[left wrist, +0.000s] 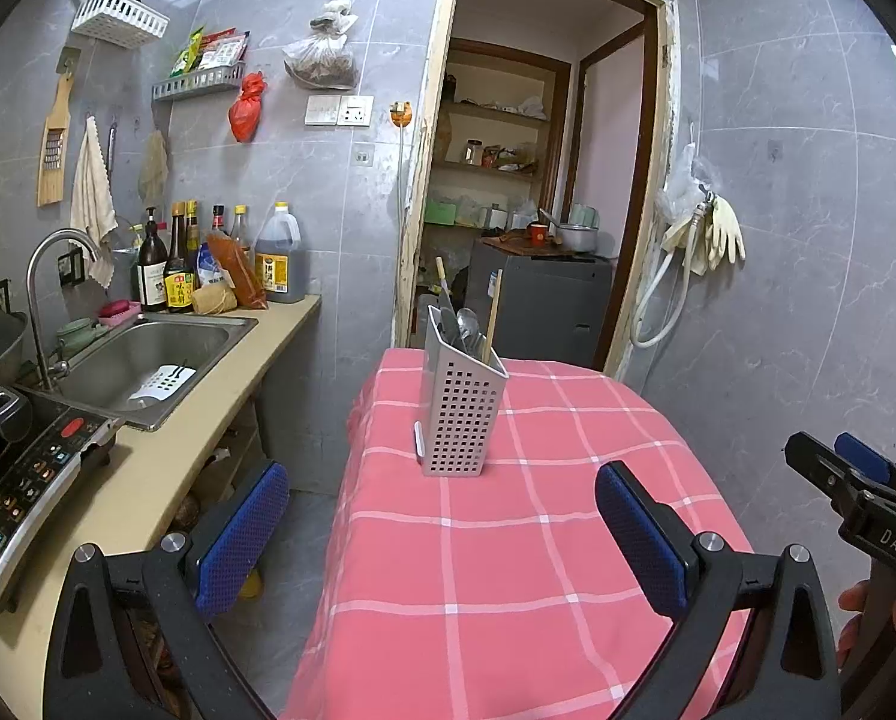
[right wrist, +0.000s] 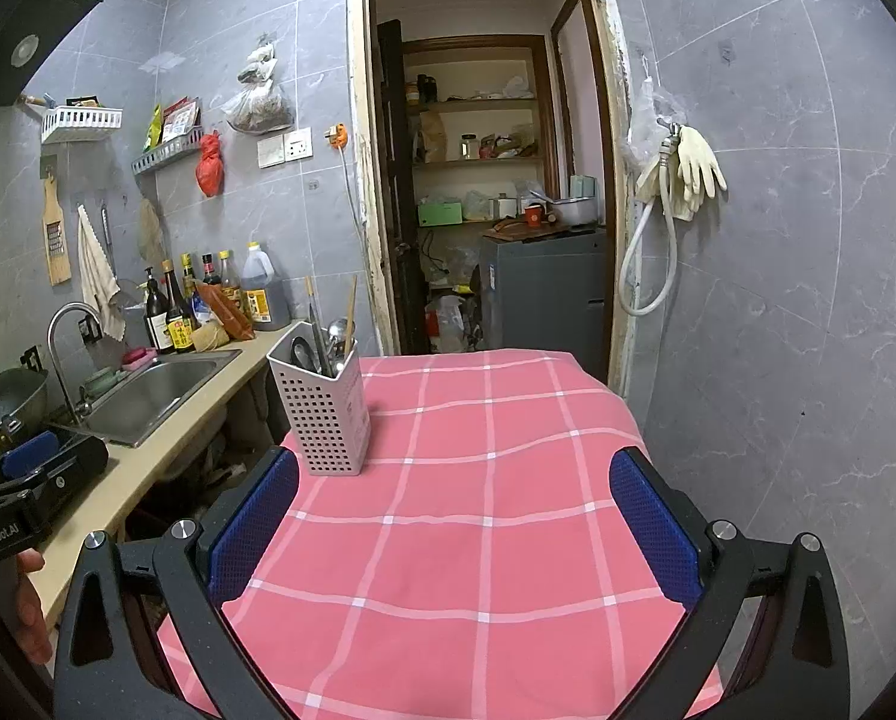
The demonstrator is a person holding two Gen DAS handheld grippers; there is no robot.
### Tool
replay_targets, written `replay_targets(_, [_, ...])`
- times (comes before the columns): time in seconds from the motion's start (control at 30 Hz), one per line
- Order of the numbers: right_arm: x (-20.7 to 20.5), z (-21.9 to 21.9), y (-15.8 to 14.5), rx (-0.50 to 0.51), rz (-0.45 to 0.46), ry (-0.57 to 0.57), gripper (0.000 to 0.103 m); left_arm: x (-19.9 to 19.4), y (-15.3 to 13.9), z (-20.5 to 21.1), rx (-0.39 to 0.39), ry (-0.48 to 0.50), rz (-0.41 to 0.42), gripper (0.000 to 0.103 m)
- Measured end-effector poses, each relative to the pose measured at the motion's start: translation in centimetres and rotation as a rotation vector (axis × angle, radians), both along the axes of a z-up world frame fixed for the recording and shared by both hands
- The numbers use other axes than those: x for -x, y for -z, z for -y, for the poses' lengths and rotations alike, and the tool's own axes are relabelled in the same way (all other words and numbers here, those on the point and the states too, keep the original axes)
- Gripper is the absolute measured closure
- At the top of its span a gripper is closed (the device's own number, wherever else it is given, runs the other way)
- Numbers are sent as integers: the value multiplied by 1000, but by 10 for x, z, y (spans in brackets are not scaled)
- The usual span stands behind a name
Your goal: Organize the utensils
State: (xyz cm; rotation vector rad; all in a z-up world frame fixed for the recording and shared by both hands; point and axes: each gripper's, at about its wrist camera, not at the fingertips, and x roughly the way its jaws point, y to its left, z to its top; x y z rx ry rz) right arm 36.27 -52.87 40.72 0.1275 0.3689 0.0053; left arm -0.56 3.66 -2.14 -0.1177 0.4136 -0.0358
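Room: grey-tiled kitchen; we see an open doorway (right wrist: 484,180) straight ahead with shelves behind it, too cluttered for us to name their contents.

Surface: we face a counter under a pink checked cloth (left wrist: 508,540), its far edge just short of the doorway and its near edge cut off by the frame.

Utensil holder: a grey perforated utensil holder (left wrist: 463,414) stands upright on the cloth, near the far left corner, close to the left edge in the right wrist view.

Utensils: we make out a spoon (left wrist: 467,324), chopsticks (left wrist: 492,318) and a wooden-handled piece rising from the holder; their lower ends are hidden by its wall, and we cannot count them.

Left hand-held gripper: the left hand-held gripper (left wrist: 442,534) hovers with its blue pads wide apart and nothing between them, over the cloth's left edge.

Right hand-held gripper: the right hand-held gripper (right wrist: 454,525) also has its pads spread apart, empty, above the middle of the cloth, well short of the holder.

Hidden: only fingertips of the person show at the frame edges; both hand-held gripper bodies block the nearest strip of cloth.

Open room: the cloth between the pads and the holder is bare; to the left a gap of floor separates it from the sink counter (left wrist: 148,480), with sink (left wrist: 142,366) and bottles (left wrist: 172,264); the right wall carries a hose and gloves (right wrist: 697,171).
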Motion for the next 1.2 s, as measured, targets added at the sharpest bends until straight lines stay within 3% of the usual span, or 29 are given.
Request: replay_targets(1.2, [-1,0,0,0,-2,-3,1,1,2,-4,0,3,1,0])
